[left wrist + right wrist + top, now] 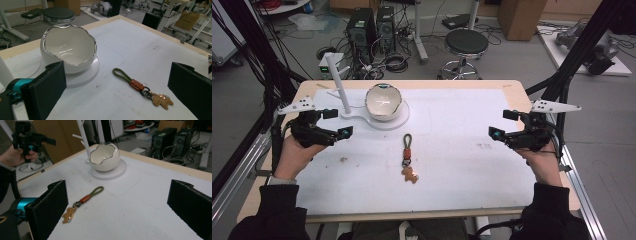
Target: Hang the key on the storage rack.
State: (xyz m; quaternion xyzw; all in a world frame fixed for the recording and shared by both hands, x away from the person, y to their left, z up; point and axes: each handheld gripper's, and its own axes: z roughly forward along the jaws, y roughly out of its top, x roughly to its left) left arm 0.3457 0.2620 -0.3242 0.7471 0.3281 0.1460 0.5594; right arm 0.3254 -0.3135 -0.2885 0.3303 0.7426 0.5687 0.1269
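Apparently nothing begun: keychain (408, 159) flat mid-table, untouched, near egg-shaped bowl (383, 102) on stand. Left gripper (338, 124) and right gripper (504, 124) both spread, empty, well apart from keychain.
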